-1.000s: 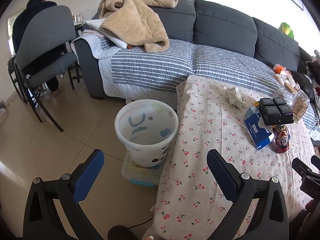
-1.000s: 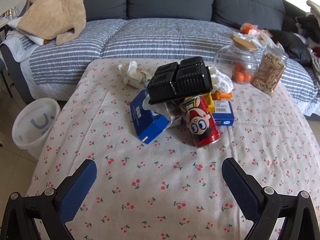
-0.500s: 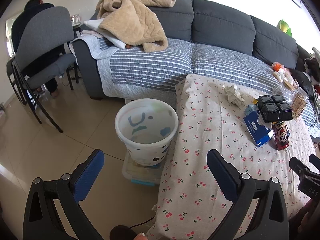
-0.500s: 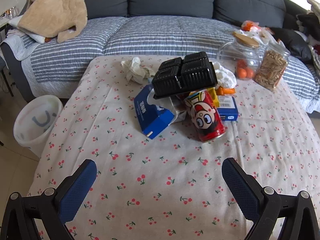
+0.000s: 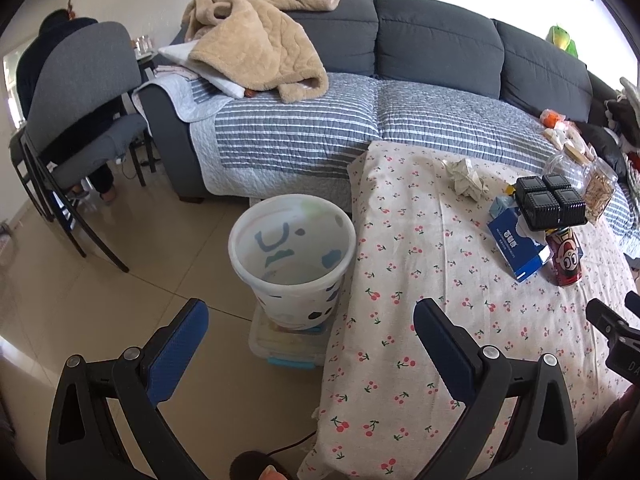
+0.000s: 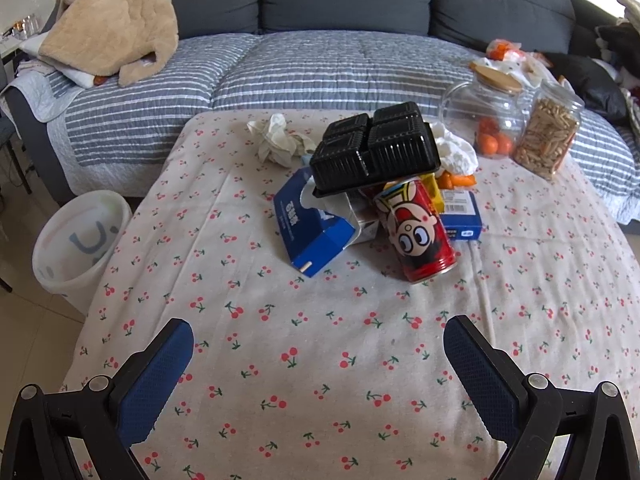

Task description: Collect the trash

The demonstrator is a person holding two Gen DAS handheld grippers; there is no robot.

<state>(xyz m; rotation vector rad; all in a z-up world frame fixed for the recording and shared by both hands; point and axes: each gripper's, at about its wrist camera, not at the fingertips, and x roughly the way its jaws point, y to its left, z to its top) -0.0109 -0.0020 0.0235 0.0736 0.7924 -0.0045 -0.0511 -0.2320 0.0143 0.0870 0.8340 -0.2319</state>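
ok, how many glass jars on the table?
2. Both stand at the far right corner: a round jar with a wooden lid holding orange fruit, and a second jar of tan sticks just right of it. The trash pile might hide others.

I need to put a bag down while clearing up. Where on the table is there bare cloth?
The near half of the tablecloth, between the open right gripper and the red can, is bare. So is the strip toward the bin. Mid-table is crowded around the black tray and jars.
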